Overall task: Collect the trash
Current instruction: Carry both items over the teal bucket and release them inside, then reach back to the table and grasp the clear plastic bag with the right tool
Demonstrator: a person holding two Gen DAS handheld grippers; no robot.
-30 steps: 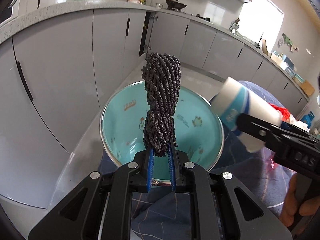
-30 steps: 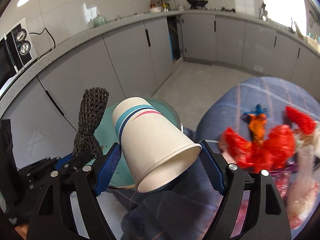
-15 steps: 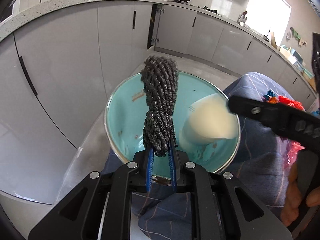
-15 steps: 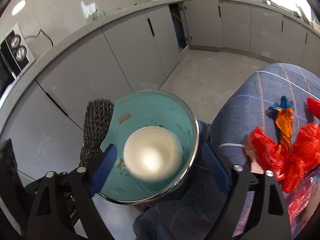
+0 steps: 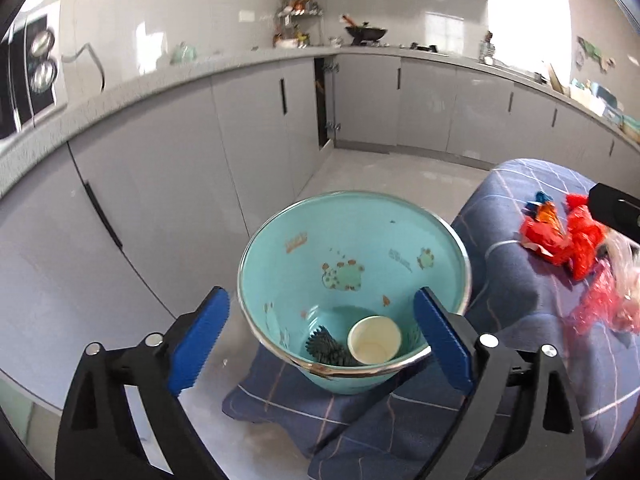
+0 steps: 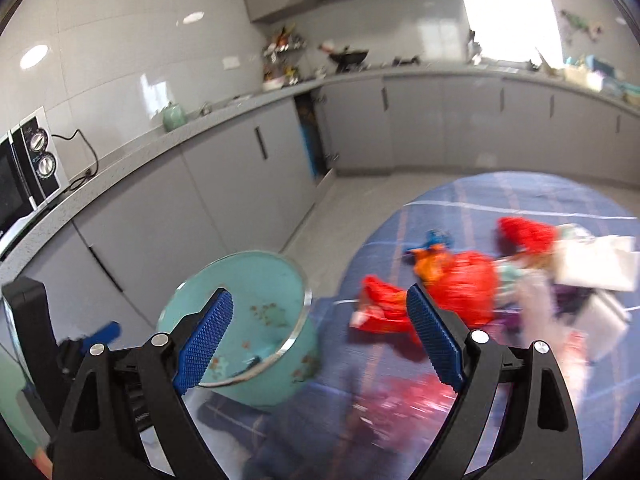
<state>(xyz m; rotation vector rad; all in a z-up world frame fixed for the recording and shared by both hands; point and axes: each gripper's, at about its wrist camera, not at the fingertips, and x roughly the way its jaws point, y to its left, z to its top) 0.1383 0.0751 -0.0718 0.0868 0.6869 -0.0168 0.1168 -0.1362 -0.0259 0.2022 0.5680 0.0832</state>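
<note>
Red plastic: a crumpled red bag (image 6: pixel 468 280) lies in the litter on the blue checked cloth (image 5: pixel 516 376), well apart from the bowl; it looks light, soft and slippery, so a pinch on a bunched fold should hold better than one on a flat flap.
Orange and blue scrap: a small wrapper (image 5: pixel 540 208) just beside the red bag, likely thin and easy to crush.
White paper: flat sheets (image 6: pixel 592 264) at the far right of the pile, blurred; probably hard to lift unless taken by an edge.
Clear pink film: (image 5: pixel 604 300) near the cloth's edge, flimsy, likely to slide off the pads.
Already collected: a paper cup (image 5: pixel 374 340) and a dark foam net (image 5: pixel 328 350) lie touching at the bottom of the teal enamel bowl (image 5: pixel 256 248).
Left hand-held gripper (image 5: pixel 320 340): jaws have just sprung wide apart, nothing between them, poised above the bowl.
Right hand-held gripper (image 6: pixel 320 340): jaws wide and empty, facing the gap between bowl and litter.
Surface: a round top under the cloth, bowl at its edge.
Room: a kitchen with grey cabinets (image 5: pixel 256 148), a speckled worktop, a microwave (image 6: pixel 24 172) and a pale tiled floor.
</note>
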